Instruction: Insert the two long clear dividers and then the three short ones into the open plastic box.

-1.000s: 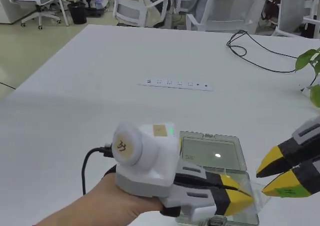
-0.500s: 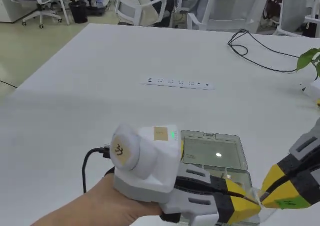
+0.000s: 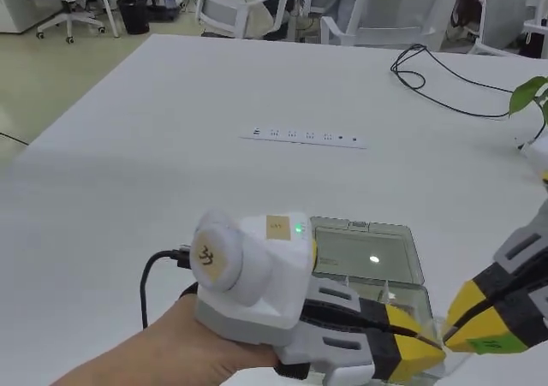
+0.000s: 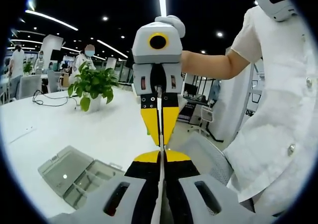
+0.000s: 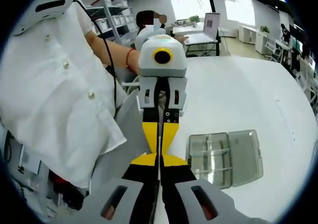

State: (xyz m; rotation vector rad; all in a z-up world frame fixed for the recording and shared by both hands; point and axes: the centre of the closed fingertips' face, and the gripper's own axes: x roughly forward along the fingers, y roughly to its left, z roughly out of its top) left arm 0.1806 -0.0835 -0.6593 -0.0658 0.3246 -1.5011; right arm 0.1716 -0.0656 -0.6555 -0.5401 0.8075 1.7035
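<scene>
Both the left gripper (image 3: 428,352) and right gripper (image 3: 451,335) pinched one clear divider (image 3: 438,324) (barely visible) at the head view's lower right, beside the open box (image 3: 409,296). Inserting it seemed to need one gripper letting go.

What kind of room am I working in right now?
Most likely an open-plan office or lab: a large white table with a power strip on it, swivel chairs on the floor beyond, and a potted plant at the table's edge.

Box (image 3: 364,253) on table (image 3: 171,146); power strip (image 3: 304,138) behind it, plant (image 3: 533,99) far right.
</scene>
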